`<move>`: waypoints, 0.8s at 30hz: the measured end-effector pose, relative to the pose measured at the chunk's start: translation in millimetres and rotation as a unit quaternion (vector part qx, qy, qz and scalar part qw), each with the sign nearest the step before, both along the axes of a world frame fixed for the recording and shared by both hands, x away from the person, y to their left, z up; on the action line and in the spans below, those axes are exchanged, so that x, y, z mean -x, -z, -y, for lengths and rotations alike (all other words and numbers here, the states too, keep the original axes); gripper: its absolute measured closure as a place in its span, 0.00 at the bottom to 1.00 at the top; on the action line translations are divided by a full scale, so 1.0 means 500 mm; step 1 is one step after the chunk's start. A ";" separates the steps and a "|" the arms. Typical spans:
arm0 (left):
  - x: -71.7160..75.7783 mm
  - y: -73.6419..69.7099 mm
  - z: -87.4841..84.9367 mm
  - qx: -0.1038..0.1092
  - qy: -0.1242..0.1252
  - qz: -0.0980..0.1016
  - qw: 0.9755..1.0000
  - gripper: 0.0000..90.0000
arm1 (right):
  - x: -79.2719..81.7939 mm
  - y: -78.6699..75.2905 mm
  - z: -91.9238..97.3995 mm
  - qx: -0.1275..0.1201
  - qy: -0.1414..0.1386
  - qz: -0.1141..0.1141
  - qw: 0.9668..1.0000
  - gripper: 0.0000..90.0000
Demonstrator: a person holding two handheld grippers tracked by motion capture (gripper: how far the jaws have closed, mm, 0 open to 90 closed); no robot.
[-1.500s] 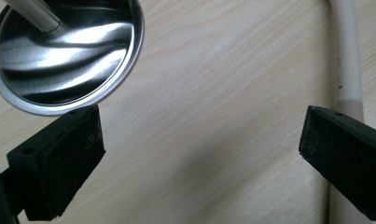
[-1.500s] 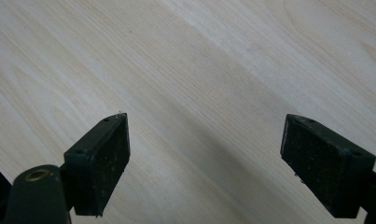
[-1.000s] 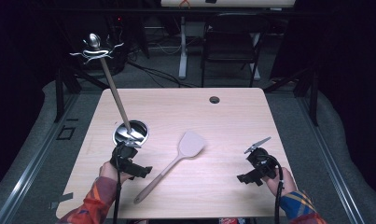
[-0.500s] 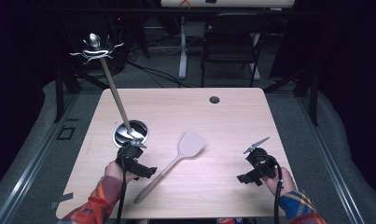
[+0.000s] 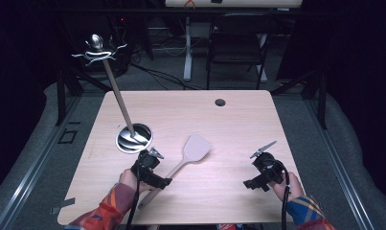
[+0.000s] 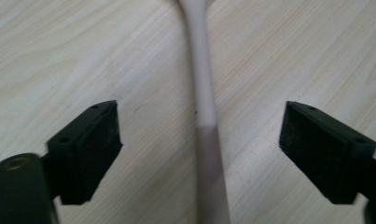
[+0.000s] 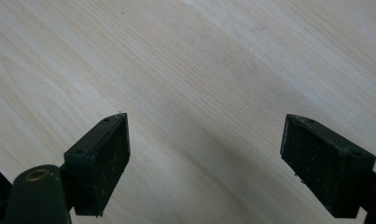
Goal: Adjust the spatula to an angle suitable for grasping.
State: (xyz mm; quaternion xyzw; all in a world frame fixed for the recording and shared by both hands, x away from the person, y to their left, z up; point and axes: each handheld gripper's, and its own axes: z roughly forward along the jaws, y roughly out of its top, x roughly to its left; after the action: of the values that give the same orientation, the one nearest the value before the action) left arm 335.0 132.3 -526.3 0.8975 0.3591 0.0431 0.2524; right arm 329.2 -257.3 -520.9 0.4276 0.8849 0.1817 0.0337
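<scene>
Both pads of the left tool (image 6: 202, 154) now straddle the spatula (image 5: 188, 158) handle lying on the desk (image 5: 229, 120), having slid over and begun closing without touching, while the right tool (image 7: 204, 163) gapes empty.

Lab-style recording room: lone wooden table (image 5: 190, 110) on grey carpet, dark surround, floor cables (image 5: 157, 72), black chair (image 5: 236, 45) behind.

Table (image 5: 238, 124): pale wood-grain top, matt, smooth. Spatula (image 5: 195, 148): beige, matt, looks plastic or silicone; handle (image 6: 205, 116) smooth, darker shade at near end. Stand (image 5: 133, 138): base polished metal, mirror-glossy; rod dull brownish; hooks on top shiny metal. Left gripper (image 6: 199, 154) pads (image 6: 90, 149): black, matt, rubbery. Right gripper (image 7: 204, 158) pads (image 7: 101, 158): same, dust-speckled. Sleeves (image 5: 109, 211): plaid cloth.
</scene>
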 end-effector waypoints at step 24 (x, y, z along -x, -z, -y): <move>-0.013 0.036 0.066 -0.099 0.029 0.023 0.994 0.83 | 0.004 0.003 -0.009 -0.001 -0.007 0.003 1.000 0.17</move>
State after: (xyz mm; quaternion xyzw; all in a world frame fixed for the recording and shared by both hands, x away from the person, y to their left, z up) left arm 341.4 99.4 -544.4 0.9269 0.3207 0.0920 0.1718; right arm 327.3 -252.6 -522.2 0.4212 0.8875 0.1835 0.0345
